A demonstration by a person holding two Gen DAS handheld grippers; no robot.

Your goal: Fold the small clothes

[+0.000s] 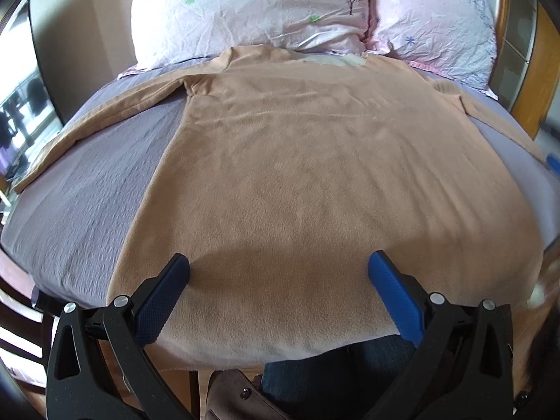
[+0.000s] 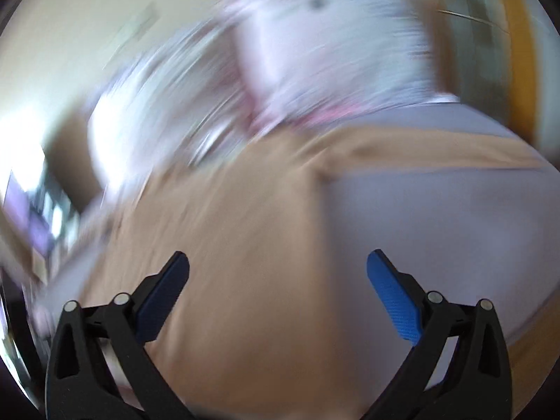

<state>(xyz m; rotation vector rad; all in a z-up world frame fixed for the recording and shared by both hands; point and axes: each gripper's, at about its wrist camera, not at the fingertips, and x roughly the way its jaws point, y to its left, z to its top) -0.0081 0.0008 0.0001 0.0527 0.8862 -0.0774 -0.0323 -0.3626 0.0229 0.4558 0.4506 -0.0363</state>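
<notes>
A tan long-sleeved fleece top (image 1: 315, 175) lies flat on the grey bed sheet (image 1: 87, 189), hem toward me, collar toward the pillows, both sleeves spread out sideways. My left gripper (image 1: 278, 266) is open and empty, hovering over the hem at the bed's near edge. My right gripper (image 2: 278, 266) is open and empty above the top's right side (image 2: 245, 245), near the right sleeve (image 2: 420, 150). The right wrist view is heavily motion-blurred.
Two pale floral pillows (image 1: 252, 10) (image 1: 434, 24) lean at the head of the bed. A wooden headboard (image 1: 525, 80) stands at the right. A dark screen (image 1: 24, 98) is at the left. My legs in jeans (image 1: 332, 378) are below the bed's near edge.
</notes>
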